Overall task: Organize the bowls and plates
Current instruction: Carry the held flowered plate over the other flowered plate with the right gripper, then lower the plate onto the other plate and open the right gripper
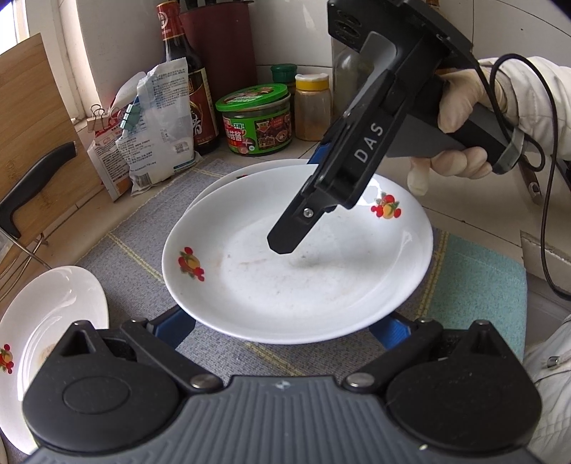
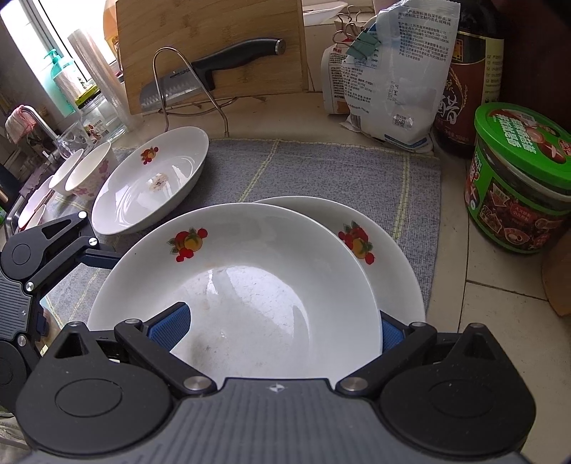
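Observation:
A white plate with fruit prints (image 1: 296, 285) (image 2: 242, 285) lies offset on a second matching plate (image 1: 228, 176) (image 2: 392, 257) on the grey mat (image 1: 142, 228). My right gripper (image 1: 296, 214) (image 2: 278, 332) is open and straddles the top plate's rim, one finger over the inside and the other outside. My left gripper (image 1: 282, 328) is open at the opposite rim, its fingertips hidden under the plate. A third fruit-print plate (image 1: 53, 310) (image 2: 153, 182) lies on the mat to the left. Two flowered bowls (image 2: 91, 167) stand beyond it.
A knife (image 2: 214, 64) rests in a wire rack against a wooden board (image 2: 210, 25). A green-lidded jar (image 1: 255, 121) (image 2: 517, 178), a dark sauce bottle (image 1: 185, 71), spice jars and clipped bags (image 2: 392, 71) line the back. A sink edge (image 2: 14, 214) lies far left.

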Tool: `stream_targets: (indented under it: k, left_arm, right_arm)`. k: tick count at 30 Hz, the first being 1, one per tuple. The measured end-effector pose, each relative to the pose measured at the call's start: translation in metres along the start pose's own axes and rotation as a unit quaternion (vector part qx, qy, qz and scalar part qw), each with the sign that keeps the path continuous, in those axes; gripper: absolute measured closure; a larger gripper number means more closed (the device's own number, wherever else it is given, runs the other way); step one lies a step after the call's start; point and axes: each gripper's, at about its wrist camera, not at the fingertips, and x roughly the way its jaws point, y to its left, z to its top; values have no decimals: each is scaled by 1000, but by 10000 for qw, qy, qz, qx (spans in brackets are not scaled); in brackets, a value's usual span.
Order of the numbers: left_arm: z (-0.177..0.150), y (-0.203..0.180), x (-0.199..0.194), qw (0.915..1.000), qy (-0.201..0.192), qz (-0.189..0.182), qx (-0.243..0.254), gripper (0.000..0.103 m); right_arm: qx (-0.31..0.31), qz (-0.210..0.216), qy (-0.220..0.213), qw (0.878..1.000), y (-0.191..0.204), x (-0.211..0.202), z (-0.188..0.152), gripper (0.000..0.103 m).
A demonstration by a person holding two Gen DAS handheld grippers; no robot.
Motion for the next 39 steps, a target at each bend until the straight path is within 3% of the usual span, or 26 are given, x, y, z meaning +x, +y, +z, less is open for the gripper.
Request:
stream_targets:
  k: [39]
  left_arm:
    - [-1,7,9,9999,58,-135,-59,1]
  right_arm:
    - [282,-125,-44,9995,-8,-21,-5,0]
